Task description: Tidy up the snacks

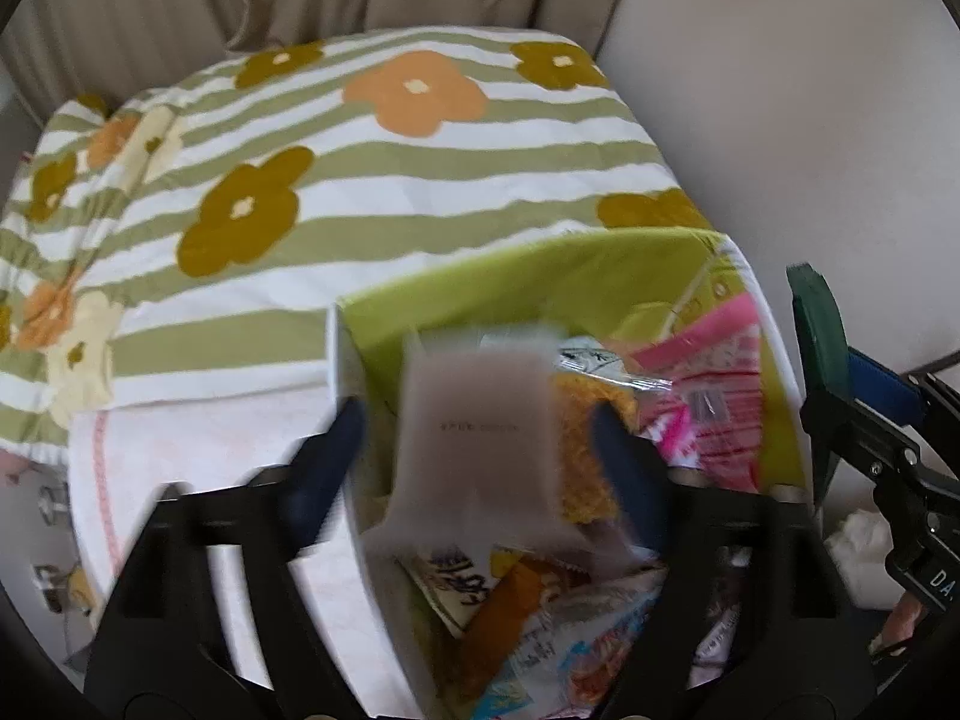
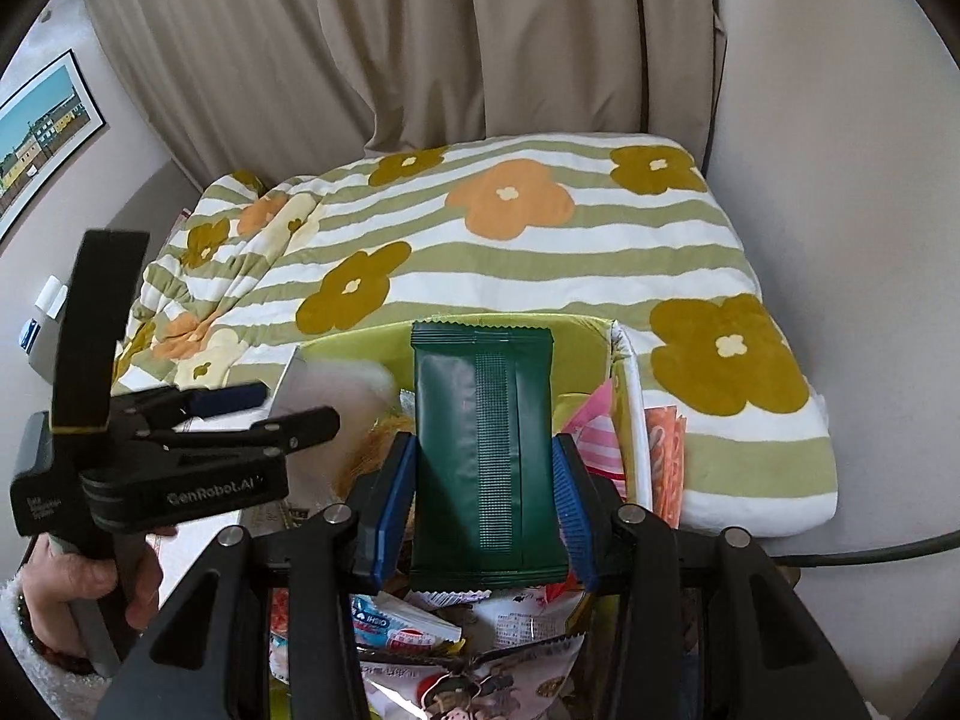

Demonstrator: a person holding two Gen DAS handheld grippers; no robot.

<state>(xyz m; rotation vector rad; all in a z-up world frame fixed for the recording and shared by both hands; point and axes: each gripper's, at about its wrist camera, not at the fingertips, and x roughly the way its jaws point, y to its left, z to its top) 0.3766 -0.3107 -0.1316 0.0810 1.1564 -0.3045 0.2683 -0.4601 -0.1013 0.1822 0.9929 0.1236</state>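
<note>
The right gripper (image 2: 485, 495) points forward over the green box of snacks (image 2: 576, 333), its blue pads squeezing a dark green foil packet (image 2: 483, 450) standing upright. The left gripper (image 1: 480, 450) hangs wide open around a blurry pale brown packet (image 1: 480, 426), not touching it.

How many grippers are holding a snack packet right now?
1. The right gripper clamps a dark green packet above the box. The left gripper is open; the blurred pale packet between its fingers looks ungripped.

A flowered, green-striped quilt (image 2: 540, 252) fills mid-frame below beige curtains (image 2: 360, 42), a framed picture (image 2: 42, 138) at far left.
</note>
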